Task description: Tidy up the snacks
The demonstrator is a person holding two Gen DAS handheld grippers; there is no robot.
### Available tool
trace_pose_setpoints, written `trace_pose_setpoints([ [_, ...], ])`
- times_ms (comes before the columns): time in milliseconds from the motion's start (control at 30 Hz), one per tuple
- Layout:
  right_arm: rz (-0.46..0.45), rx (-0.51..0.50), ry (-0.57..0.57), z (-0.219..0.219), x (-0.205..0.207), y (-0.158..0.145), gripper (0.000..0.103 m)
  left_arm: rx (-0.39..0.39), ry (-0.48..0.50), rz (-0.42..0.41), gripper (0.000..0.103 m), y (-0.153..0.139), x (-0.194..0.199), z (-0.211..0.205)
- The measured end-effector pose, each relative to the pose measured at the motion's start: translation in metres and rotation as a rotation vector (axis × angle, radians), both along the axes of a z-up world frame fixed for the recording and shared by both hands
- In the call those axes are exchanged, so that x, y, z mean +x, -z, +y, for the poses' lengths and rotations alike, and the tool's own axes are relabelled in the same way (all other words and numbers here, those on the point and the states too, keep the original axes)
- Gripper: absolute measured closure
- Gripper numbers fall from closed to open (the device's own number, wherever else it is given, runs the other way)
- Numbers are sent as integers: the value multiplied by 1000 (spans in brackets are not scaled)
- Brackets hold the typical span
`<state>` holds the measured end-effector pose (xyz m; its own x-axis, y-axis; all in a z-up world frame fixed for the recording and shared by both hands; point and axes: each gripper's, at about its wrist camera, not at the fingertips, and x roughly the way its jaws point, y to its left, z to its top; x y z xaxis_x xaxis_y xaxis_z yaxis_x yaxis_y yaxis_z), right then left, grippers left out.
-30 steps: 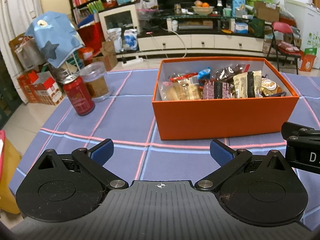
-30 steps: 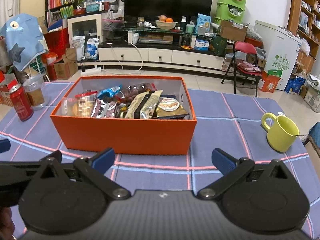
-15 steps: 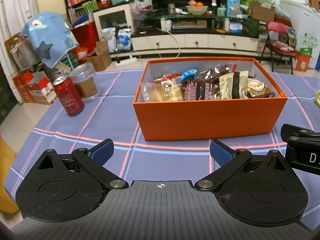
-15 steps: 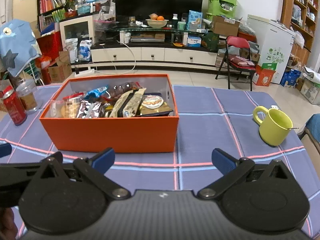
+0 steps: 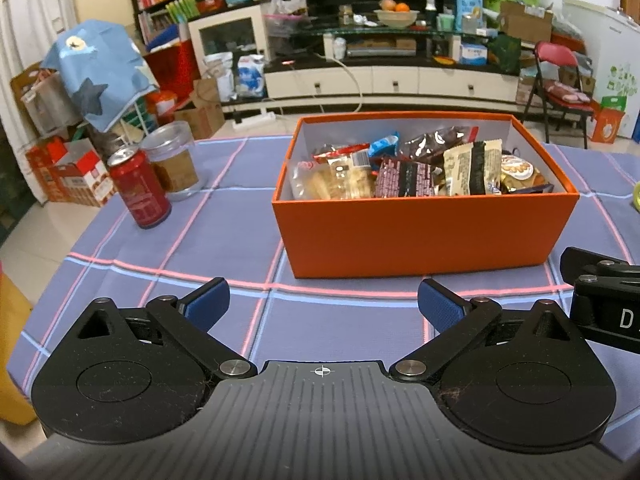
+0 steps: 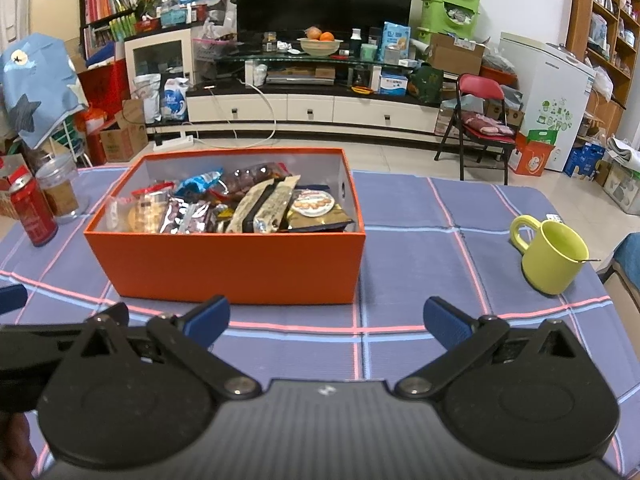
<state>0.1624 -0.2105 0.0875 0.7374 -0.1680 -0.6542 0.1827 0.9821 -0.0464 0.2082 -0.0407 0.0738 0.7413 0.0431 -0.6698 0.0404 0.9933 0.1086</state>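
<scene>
Both tools hang empty above the blue plaid-clothed counter (image 6: 420, 248): left tool (image 5: 322, 306) and right tool (image 6: 326, 320) spread wide. Packaged snacks (image 6: 240, 204) fill the orange cardboard box (image 6: 236, 264). Organizing looks finished; any next move means reaching forward into the box.
</scene>
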Motion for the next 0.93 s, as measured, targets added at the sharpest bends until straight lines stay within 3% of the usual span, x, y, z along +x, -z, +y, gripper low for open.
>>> trace_pose_setpoints([
  [400, 1, 0, -6, 5, 1, -1, 1, -3, 1, 1, 12, 1, -1, 2],
  [733, -7, 18, -13, 3, 0, -2, 1, -66, 9, 6, 13, 1, -3, 10],
  [933, -1, 10, -17, 4, -1, -3, 1, -27, 1, -13, 12, 0, -4, 6],
])
